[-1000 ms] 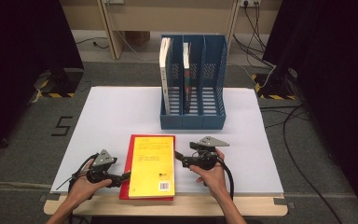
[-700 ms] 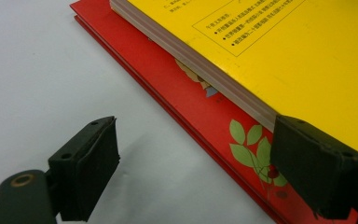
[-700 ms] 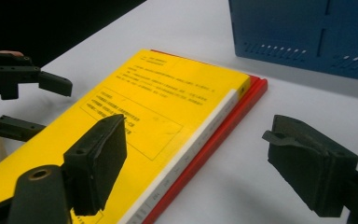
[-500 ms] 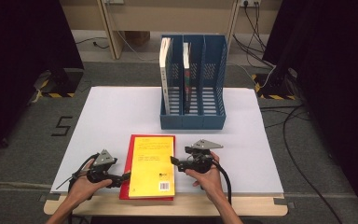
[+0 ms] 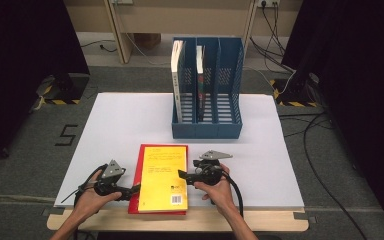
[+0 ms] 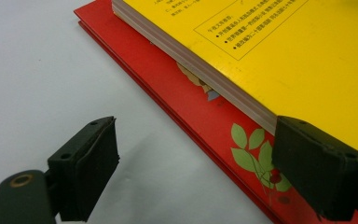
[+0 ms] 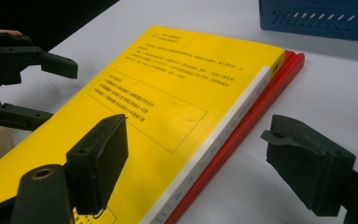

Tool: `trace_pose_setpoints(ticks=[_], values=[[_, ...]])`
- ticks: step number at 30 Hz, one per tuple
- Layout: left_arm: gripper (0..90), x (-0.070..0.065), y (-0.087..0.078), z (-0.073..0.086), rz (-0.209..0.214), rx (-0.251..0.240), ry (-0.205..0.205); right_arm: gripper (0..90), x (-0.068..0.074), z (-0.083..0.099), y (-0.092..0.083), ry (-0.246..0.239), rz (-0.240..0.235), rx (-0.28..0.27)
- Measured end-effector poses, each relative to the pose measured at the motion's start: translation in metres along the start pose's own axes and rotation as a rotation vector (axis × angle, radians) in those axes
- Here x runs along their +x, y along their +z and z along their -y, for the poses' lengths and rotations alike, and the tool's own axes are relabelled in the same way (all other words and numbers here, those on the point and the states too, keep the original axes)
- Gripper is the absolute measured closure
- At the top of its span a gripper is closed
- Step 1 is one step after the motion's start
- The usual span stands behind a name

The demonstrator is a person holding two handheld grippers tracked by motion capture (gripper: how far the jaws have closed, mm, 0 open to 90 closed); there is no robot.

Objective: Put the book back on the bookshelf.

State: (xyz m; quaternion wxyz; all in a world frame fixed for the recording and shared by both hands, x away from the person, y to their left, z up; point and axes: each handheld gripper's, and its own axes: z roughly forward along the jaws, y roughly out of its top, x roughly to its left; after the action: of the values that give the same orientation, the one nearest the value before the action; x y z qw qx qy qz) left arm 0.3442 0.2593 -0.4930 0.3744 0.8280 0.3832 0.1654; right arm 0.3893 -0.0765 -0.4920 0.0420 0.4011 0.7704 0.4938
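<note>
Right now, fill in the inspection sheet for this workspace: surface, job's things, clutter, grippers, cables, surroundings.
Surface: white table top, wooden front edge.
Job's things: yellow book lying flat on a red book; blue file rack behind, two books standing in it.
Clutter: nothing seen.
Grippers: left gripper open, jaws just opening, astride the books' left edge; right gripper open astride the right edge.
Cables: black cable trails from the right gripper; more on the floor.
Surroundings: dark curtains, grey floor.
</note>
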Motion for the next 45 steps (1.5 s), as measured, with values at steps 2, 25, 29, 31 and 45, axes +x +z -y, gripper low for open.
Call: trace_pose_setpoints(ticks=[2,25,29,31,45], values=[[13.8,0.000,0.000,0.000,-0.007,-0.001,0.001,21.7,-0.001,0.000,0.001,0.004,0.000,0.004],[13.7,-0.012,0.007,-0.004,0.014,-0.008,-0.009,24.3,-0.007,0.002,0.019,0.114,-0.051,0.044],[13.3,-0.011,0.008,-0.004,0.017,-0.009,-0.010,27.5,-0.014,0.004,0.017,0.225,-0.093,0.011],[13.0,-0.011,0.008,-0.004,0.018,-0.007,-0.010,27.8,-0.014,0.005,0.017,0.256,-0.104,0.006],[11.8,-0.010,0.009,-0.004,0.027,-0.008,-0.021,35.4,-0.014,0.006,0.009,0.306,-0.173,-0.017]])
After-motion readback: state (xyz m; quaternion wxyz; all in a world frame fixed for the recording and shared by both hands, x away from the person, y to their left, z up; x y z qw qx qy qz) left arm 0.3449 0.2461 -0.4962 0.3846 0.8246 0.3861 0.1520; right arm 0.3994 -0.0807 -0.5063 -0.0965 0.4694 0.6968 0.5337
